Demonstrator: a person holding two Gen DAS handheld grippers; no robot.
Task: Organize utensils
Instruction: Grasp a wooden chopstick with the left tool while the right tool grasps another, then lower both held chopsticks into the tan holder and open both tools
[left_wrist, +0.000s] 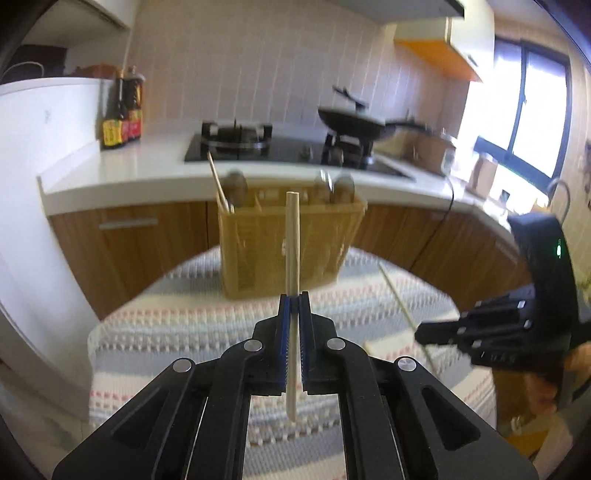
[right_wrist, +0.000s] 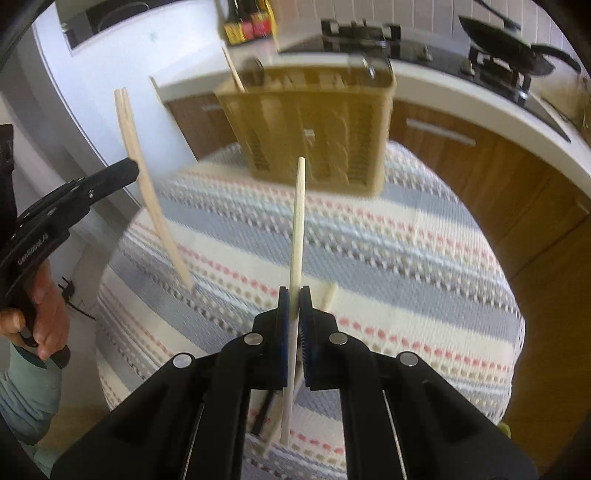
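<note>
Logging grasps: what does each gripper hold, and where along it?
Left gripper: paired chopsticks, gripped near mid-length. Right gripper: single chopstick, also mid-length.

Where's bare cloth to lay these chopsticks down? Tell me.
Free: the striped cloth between the caddy and right tool, out to its right edge. Crowded: under that tool, where sticks lie, and the left side near the left tool.
</note>
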